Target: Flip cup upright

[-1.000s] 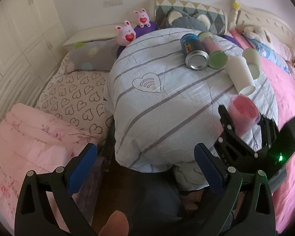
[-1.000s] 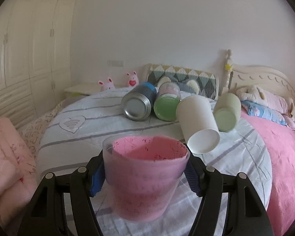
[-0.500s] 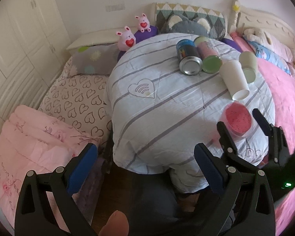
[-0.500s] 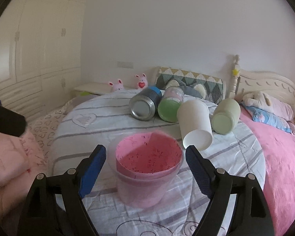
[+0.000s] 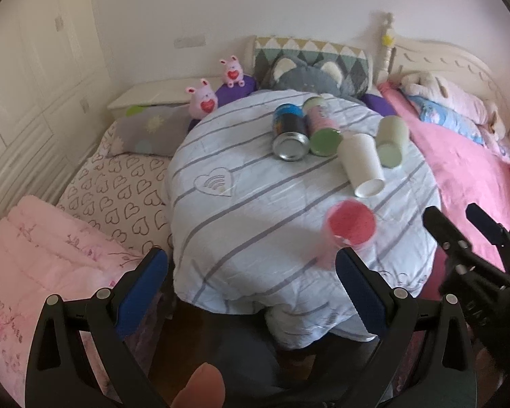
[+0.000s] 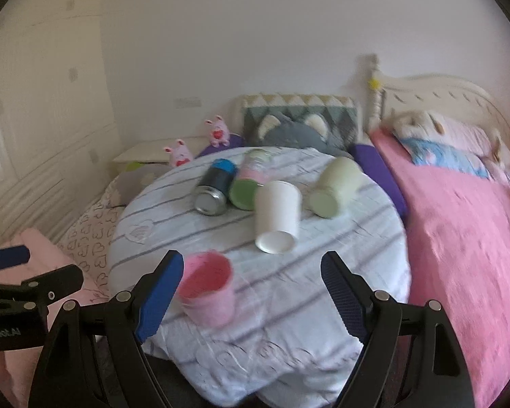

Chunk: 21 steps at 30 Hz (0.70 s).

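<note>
A pink translucent cup (image 5: 348, 229) (image 6: 208, 289) stands upright, mouth up, near the front edge of the round table (image 5: 255, 204) with a striped cloth. Farther back a white paper cup (image 5: 362, 165) (image 6: 277, 216), a pale green cup (image 5: 391, 141) (image 6: 336, 187), a blue-topped metal can (image 5: 289, 132) (image 6: 216, 187) and a pink-green can (image 5: 321, 129) (image 6: 251, 185) lie on their sides. My right gripper (image 6: 248, 289) (image 5: 459, 221) is open and empty, drawn back from the pink cup. My left gripper (image 5: 251, 292) is open and empty, in front of the table.
A bed with a pink cover (image 5: 476, 176) lies to the right. Pillows and pink plush toys (image 5: 204, 102) sit behind the table. A heart-print mattress (image 5: 119, 190) and pink quilt (image 5: 44, 255) lie to the left. White cupboards (image 5: 23, 85) line the left wall.
My right gripper let go of the pink cup, leaving it upright on the table, then opened wide and drew back. My left gripper rose and drew back a little.
</note>
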Tool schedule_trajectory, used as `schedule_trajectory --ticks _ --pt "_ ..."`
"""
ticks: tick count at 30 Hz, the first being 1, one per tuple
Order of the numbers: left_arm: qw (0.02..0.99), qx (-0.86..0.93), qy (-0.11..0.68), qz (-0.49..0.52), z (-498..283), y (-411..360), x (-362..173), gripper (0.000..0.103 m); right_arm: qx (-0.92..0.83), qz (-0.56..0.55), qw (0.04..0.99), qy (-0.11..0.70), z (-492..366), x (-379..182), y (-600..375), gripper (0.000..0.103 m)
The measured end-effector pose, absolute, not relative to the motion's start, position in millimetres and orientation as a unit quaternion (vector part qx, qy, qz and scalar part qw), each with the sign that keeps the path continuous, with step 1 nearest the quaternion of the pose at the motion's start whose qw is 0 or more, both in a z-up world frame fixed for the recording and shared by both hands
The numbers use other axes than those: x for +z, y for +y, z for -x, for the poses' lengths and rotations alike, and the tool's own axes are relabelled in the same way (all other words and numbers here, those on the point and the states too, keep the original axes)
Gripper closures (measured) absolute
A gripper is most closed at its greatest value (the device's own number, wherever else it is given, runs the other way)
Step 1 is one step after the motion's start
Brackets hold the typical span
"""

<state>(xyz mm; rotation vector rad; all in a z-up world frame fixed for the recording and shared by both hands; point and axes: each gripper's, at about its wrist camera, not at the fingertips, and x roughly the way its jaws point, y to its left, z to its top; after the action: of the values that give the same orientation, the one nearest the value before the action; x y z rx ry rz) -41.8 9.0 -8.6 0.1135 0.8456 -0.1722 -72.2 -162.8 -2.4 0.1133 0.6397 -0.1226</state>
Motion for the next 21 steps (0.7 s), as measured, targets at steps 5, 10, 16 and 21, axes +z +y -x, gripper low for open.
schedule_trajectory --ticks 5,10,16,21 --pt "0.904 -0.094 0.411 -0.070 47 -5 -9 0.003 -0.089 -0.066 0.940 0.322 87 -1 -181 0.019" --pt "0.903 -0.097 0.411 -0.078 51 -12 -10 0.003 -0.101 -0.081 0.936 0.326 94 -3 -189 0.019" --pt "0.903 -0.095 0.412 -0.077 53 -12 -10 0.003 -0.093 -0.077 0.940 0.320 95 6 -185 0.019" --pt "0.901 -0.092 0.416 -0.078 54 -11 -13 0.003 -0.086 -0.075 0.940 0.321 93 6 -181 0.019"
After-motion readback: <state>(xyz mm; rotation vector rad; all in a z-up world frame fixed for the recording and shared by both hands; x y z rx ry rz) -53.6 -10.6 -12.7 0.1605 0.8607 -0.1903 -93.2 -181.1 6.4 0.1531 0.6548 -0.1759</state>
